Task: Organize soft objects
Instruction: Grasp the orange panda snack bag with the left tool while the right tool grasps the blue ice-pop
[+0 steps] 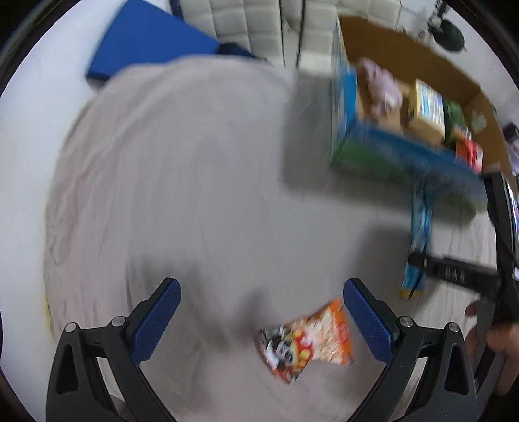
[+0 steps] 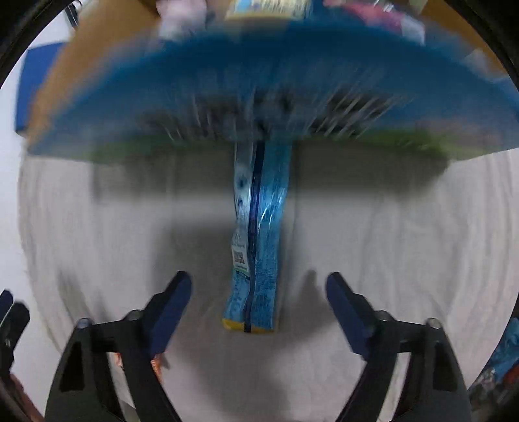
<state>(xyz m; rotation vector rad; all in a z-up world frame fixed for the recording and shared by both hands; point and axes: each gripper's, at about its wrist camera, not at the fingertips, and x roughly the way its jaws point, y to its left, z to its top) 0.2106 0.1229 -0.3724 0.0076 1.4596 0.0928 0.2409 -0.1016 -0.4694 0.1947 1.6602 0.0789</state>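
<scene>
My left gripper [image 1: 261, 293] is open and empty above a grey sheet. An orange snack packet [image 1: 308, 341] lies flat on the sheet between and just below its fingers. My right gripper [image 2: 258, 285] is open and empty. A long blue packet [image 2: 259, 233] lies on the sheet straight ahead, its near end between the fingertips. The same blue packet shows in the left wrist view [image 1: 418, 233], with the right gripper [image 1: 454, 272] beside it. A blue and green cardboard box [image 1: 389, 149] stands behind, holding several soft items. Both views are blurred.
The box also fills the top of the right wrist view [image 2: 259, 91]. A blue mat [image 1: 146, 42] lies at the far left on a white floor. White cushions [image 1: 243, 26] stand at the back. The grey sheet [image 1: 178, 178] covers the work area.
</scene>
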